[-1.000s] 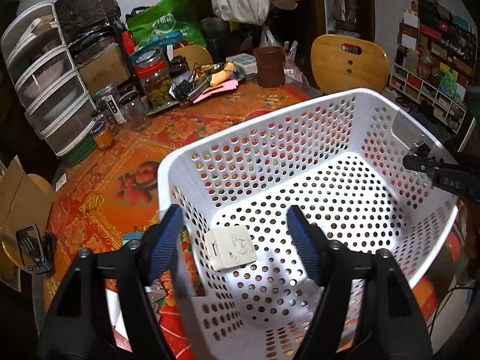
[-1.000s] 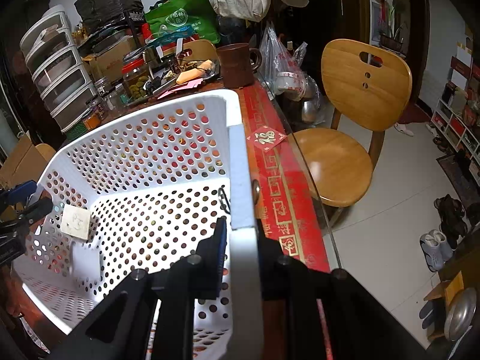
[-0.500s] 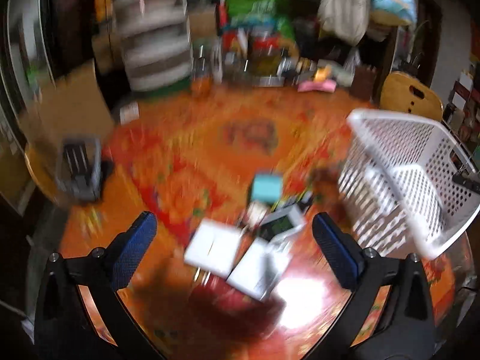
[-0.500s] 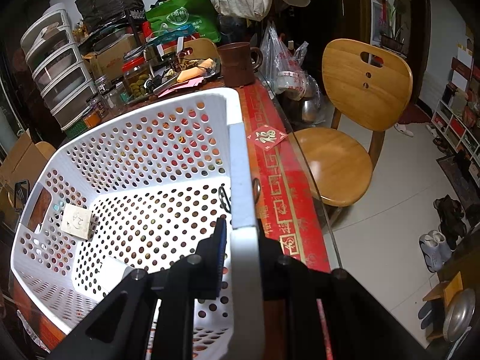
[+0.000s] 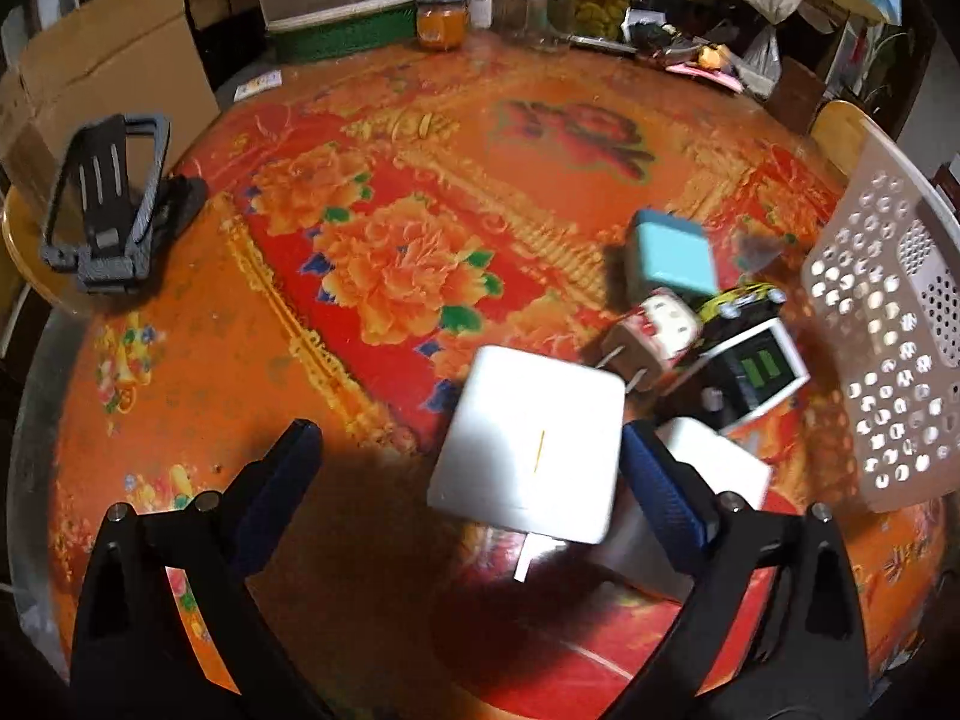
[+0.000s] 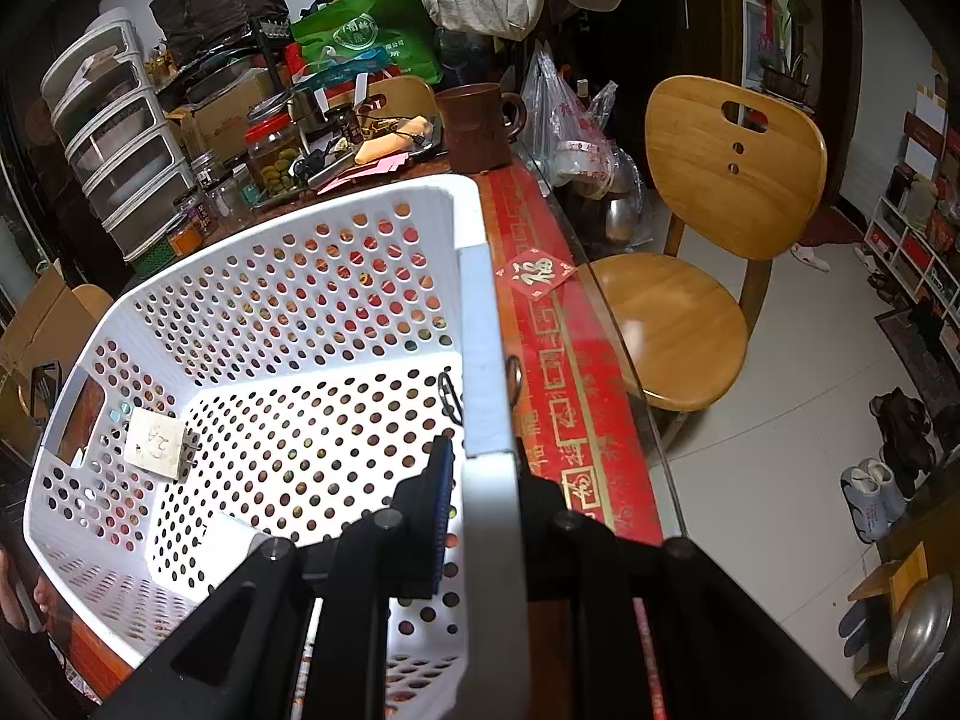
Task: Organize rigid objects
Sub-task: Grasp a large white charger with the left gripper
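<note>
The left claw (image 5: 465, 492) points steeply down at the tabletop (image 5: 372, 192), its blue-padded fingers (image 5: 273, 498) spread wide; the jaws have just been narrowing a little from their widest. A white square adapter (image 5: 528, 447) lies between them, close against the right-hand pad and well apart from the left one, so nothing is gripped. Just beyond the right finger sits a second white block (image 5: 714, 468), partly covered by that finger. Ahead and to the right of the claw a small heap holds a patterned plug (image 5: 654, 339) with bare prongs, a light-blue cube (image 5: 672, 258), and a white-framed gadget with green bars (image 5: 756, 369); motion blur softens all of these, and what the gadget is cannot be made out. Far to the claw's right stands the wall of the white basket (image 5: 888, 324), cut off by the picture's edge. Far left lies a black phone stand (image 5: 108, 198).

The right claw (image 6: 480, 516) also tilts downward and is clamped tight on the rim of the basket (image 6: 480, 360), one pad inside the wall, the other hidden behind it. Inside, far left of this claw, a cream plug marked "2A" (image 6: 156, 441) rests against the opposite wall. A hand's fingers (image 6: 27, 594) show at the lower left edge, mostly cut off.
</note>
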{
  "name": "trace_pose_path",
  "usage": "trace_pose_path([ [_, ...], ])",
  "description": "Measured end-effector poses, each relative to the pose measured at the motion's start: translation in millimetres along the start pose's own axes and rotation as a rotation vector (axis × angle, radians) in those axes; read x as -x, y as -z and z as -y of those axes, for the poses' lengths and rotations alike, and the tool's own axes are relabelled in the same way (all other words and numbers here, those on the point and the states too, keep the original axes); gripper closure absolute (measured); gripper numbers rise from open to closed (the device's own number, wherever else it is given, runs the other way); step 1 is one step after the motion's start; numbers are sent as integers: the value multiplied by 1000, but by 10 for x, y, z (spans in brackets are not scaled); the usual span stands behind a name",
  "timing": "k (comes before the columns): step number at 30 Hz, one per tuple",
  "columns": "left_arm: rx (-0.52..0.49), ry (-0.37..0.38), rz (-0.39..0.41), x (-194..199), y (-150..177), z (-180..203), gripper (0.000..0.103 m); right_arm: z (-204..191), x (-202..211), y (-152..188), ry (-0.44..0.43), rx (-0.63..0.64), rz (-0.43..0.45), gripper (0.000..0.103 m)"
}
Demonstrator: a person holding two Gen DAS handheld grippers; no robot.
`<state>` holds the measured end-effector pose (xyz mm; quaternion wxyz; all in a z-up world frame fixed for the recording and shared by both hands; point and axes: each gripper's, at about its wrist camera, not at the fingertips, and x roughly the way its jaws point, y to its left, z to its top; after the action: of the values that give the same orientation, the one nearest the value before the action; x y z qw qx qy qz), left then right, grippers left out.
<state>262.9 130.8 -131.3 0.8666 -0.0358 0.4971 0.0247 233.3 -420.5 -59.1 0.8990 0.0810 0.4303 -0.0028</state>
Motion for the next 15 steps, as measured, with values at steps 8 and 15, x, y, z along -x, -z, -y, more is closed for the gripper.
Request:
trace_pose_path([
  [8,-40,-35,34,-54,-4,123,50,-11,3,-2,0,2,-1,88],
  [15,-24,-98,114,165,-11,148,51,-6,-2,-2,2,0,2,88],
])
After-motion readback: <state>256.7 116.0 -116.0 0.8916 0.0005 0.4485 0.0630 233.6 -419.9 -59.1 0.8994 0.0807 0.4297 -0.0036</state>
